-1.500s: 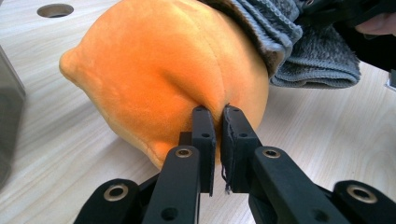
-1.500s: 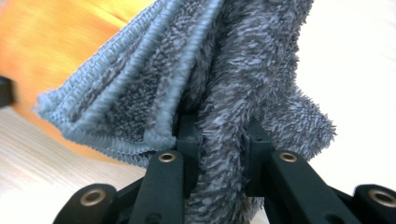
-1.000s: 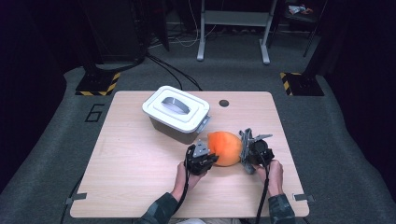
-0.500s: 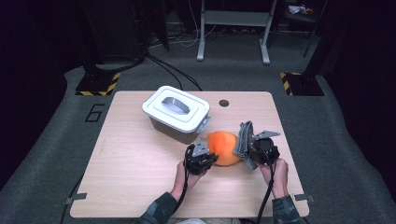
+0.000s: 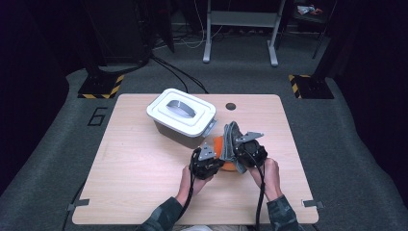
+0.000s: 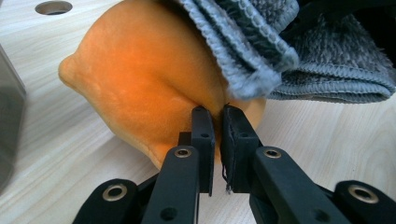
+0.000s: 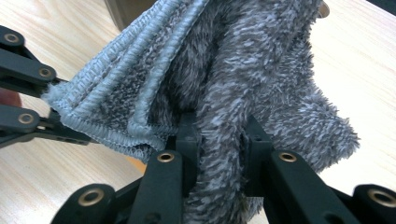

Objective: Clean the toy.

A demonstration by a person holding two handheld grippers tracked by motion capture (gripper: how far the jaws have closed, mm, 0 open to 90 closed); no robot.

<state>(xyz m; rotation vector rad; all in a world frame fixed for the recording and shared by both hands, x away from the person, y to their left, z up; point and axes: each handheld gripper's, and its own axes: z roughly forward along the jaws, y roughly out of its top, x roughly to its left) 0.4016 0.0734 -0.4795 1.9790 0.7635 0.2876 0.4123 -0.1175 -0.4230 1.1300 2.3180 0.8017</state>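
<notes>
High view has my two claws meeting just right of the frame's middle, over the pale wooden surface [image 5: 144, 183], with the orange plush toy [image 5: 222, 153] between them. My left claw [image 5: 210, 155] is pinched tight on a fold of the toy's skin; in the left gripper view the two jaws stand almost together at lower centre with the orange fabric [image 6: 144, 79] caught in them. My right claw [image 5: 236, 142] is clamped on a grey towel [image 5: 231, 137], which in the right gripper view bulges thick between the jaws [image 7: 224, 116] and fans out to the upper left of the frame. The towel lies draped against the top right of the toy, touching it. The white lidded box [image 5: 182, 115] sits just above and left of the toy, lid on

I judge the step in hand is wiping the toy with the towel while the left claw pins it. The next move calls for dragging the towel across the orange surface with light pressure, keeping the left pinch firm so the toy does not roll or slide toward the box
</notes>
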